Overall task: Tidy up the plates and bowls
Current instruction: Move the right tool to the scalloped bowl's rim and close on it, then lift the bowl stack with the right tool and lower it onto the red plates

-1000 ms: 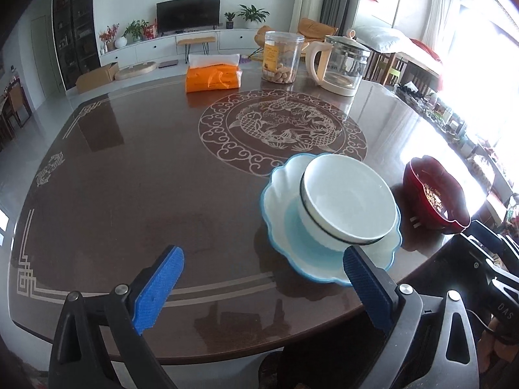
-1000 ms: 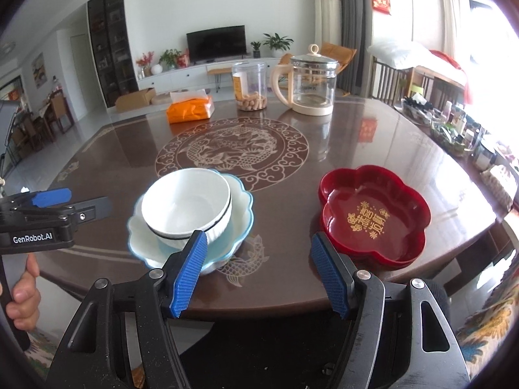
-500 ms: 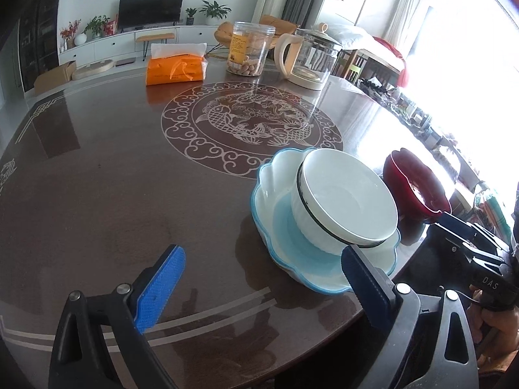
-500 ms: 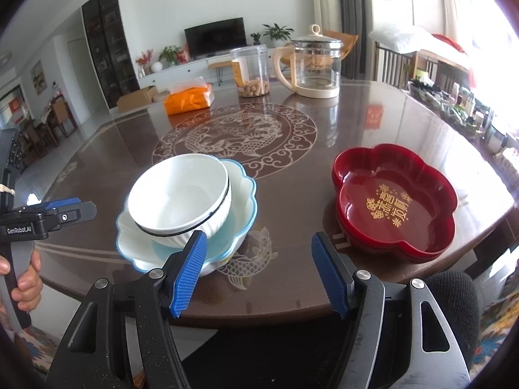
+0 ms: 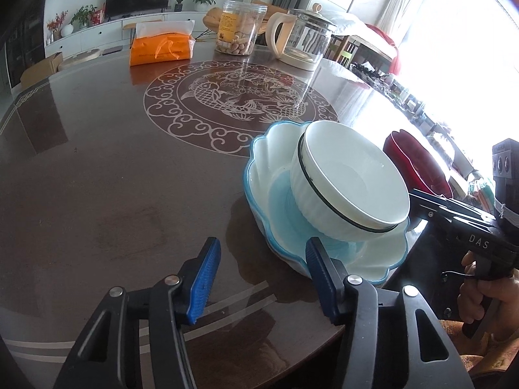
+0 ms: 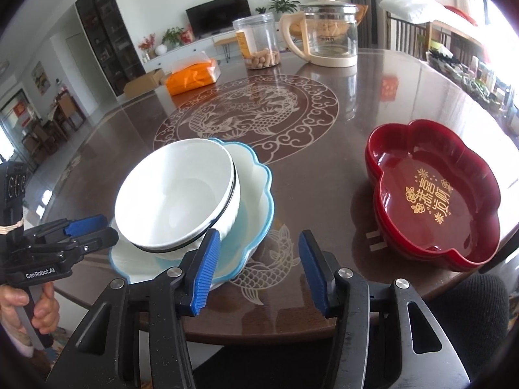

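A white bowl (image 5: 350, 178) with a dark rim band sits tilted inside a scalloped light-blue plate (image 5: 279, 191) near the table's front edge; both also show in the right wrist view, bowl (image 6: 175, 194) and plate (image 6: 256, 191). A red flower-shaped dish (image 6: 431, 194) with gold characters lies to the right, partly hidden behind the bowl in the left wrist view (image 5: 418, 162). My left gripper (image 5: 259, 278) is open, its right finger at the blue plate's near rim. My right gripper (image 6: 256, 269) is open between the blue plate and the red dish.
At the table's far side stand an orange tissue pack (image 5: 160, 48), a clear snack jar (image 5: 240, 29) and a glass kettle (image 6: 327, 35). The dark round table (image 5: 97, 168) has a carved medallion at its middle. Living-room furniture lies beyond.
Both grippers have moved in closer to the blue plate and bowl. The left gripper's fingers stand narrower apart than before. The dishes have not moved.
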The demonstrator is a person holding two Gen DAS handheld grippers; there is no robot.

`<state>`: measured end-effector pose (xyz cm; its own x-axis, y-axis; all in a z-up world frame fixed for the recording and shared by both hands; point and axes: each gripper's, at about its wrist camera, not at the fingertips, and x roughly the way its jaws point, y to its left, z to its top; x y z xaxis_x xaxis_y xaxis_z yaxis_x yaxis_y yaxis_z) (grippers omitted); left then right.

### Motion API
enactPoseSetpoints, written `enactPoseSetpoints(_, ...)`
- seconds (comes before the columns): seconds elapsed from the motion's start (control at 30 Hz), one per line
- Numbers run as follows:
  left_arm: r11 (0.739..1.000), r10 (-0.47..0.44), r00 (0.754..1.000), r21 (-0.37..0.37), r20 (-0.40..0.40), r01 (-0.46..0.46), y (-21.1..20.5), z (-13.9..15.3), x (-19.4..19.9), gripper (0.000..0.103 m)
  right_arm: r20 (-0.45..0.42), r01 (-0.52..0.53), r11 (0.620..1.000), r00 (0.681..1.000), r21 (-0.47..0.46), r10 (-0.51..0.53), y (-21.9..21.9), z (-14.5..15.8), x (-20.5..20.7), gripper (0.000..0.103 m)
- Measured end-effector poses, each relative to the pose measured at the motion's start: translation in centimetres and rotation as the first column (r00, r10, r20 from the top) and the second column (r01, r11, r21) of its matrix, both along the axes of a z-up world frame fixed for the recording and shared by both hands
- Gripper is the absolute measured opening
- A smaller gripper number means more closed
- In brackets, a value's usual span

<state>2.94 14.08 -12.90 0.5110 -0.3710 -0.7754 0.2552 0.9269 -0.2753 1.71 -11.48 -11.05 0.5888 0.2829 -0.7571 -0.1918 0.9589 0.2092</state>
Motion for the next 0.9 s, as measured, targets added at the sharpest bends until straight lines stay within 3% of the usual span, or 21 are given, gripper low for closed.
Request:
enactPoseSetpoints(0.23, 0.997, 0.037, 0.998, -0.065, -0.057, -0.041, -0.2, -1.2, 1.1, 0.054, -0.028, 0.003, 1.0, 1.0, 0.004, -0.003, -0.3, -0.9, 1.3, 0.047)
enactPoseSetpoints(0.4, 0.982, 0.078, 0.992, -0.163, -0.098, -0.094, -0.4, -2.1, 1.7, 0.025, -0.035, -0.005, 1.0, 0.999, 0.004, 0.005, -0.2, -1.5, 2.2, 0.031)
enactPoseSetpoints(0.6, 0.966, 0.2, 0.975, -0.149, -0.096, -0.213, -0.9, -2.1, 1.3, 0.021, -0.066, -0.027, 0.999, 0.997, 0.026, 0.029, 0.2, -2.4, 3.0, 0.031)
enactPoseSetpoints(0.7, 0.955, 0.258, 0.961, -0.127, -0.097, -0.269, -1.3, -1.9, 1.2, 0.018, -0.058, -0.049, 0.999, 0.997, 0.014, 0.049, 0.7, -2.3, 3.0, 0.023)
enactPoseSetpoints(0.9, 0.952, 0.262, 0.961, -0.141, -0.09, -0.273, -1.3, -1.9, 0.9, 0.018, -0.044, -0.043, 0.998, 0.998, 0.037, 0.045, 0.4, -2.3, 2.6, 0.023)
